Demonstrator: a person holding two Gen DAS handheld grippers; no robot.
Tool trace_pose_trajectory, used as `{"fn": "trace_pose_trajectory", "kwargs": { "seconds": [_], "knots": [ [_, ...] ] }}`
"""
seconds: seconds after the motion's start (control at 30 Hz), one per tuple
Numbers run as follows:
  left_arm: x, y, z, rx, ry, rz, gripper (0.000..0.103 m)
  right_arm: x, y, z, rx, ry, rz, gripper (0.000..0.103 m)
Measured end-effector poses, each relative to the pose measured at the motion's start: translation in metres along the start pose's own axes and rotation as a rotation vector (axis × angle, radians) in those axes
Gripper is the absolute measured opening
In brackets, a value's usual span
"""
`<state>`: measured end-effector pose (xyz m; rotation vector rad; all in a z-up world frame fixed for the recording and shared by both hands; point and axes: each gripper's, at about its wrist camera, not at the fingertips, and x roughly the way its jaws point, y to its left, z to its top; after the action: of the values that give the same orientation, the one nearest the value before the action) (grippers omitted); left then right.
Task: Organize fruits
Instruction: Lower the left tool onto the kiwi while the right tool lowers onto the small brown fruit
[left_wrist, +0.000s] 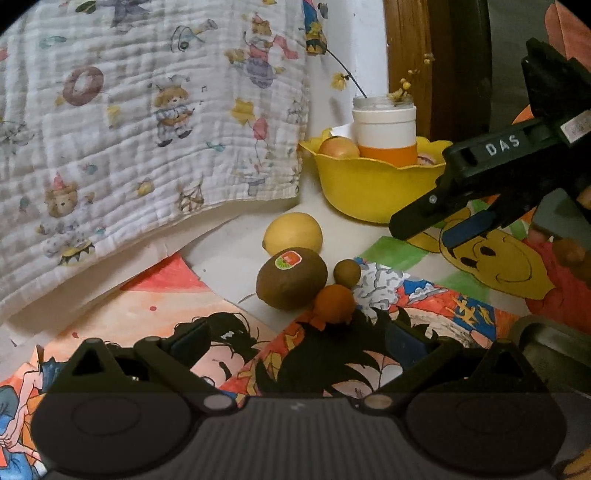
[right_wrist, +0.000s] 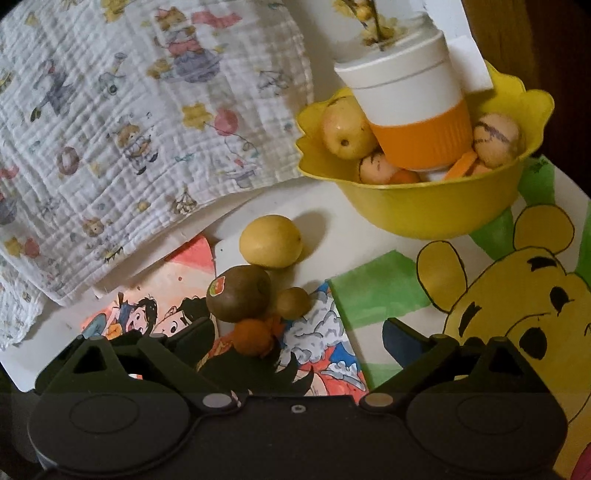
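Observation:
A lemon (left_wrist: 293, 233), a brown kiwi (left_wrist: 291, 277) with a sticker, a small brown round fruit (left_wrist: 347, 272) and a small orange fruit (left_wrist: 335, 304) lie clustered on the table. They also show in the right wrist view: lemon (right_wrist: 270, 241), kiwi (right_wrist: 239, 293), small brown fruit (right_wrist: 293, 302), orange fruit (right_wrist: 254, 336). A yellow bowl (left_wrist: 369, 192) (right_wrist: 436, 206) behind holds several fruits and a white-and-orange cup (right_wrist: 410, 110). My left gripper (left_wrist: 299, 341) is open and empty just in front of the orange fruit. My right gripper (right_wrist: 299, 336) is open and empty; it shows at right in the left wrist view (left_wrist: 436, 225).
A quilted cartoon-print blanket (left_wrist: 129, 129) hangs at the left and back. Colourful drawings, including a yellow bear picture (right_wrist: 517, 295), cover the table. A dark wooden post (left_wrist: 436, 55) stands behind the bowl.

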<state>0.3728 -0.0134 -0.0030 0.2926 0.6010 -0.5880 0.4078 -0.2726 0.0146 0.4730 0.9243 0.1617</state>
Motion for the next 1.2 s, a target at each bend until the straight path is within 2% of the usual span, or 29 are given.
{"fn": "trace_pose_trajectory", "kwargs": {
  "seconds": [0.37, 0.53, 0.7, 0.87, 1.07, 1.2],
  "knots": [
    [0.006, 0.009, 0.007, -0.029, -0.030, 0.013, 0.102, 0.012, 0.016, 0.010, 0.029, -0.065, 0.022, 0.096],
    [0.008, 0.029, 0.006, -0.093, -0.028, 0.022, 0.102, 0.015, 0.006, 0.009, 0.026, -0.060, 0.001, 0.093],
    [0.012, 0.049, 0.005, -0.178, -0.018, 0.014, 0.102, 0.013, -0.007, 0.003, -0.029, -0.035, -0.019, 0.092],
    [0.019, 0.058, 0.010, -0.248, -0.019, -0.017, 0.102, 0.011, -0.002, -0.008, -0.183, -0.024, -0.050, 0.089],
    [0.035, 0.060, 0.018, -0.312, 0.002, -0.081, 0.102, 0.020, 0.022, -0.026, -0.494, -0.005, -0.097, 0.086],
    [0.048, 0.060, 0.028, -0.342, 0.029, -0.133, 0.099, 0.032, 0.037, -0.039, -0.694, -0.002, -0.139, 0.079]
  ]
}}
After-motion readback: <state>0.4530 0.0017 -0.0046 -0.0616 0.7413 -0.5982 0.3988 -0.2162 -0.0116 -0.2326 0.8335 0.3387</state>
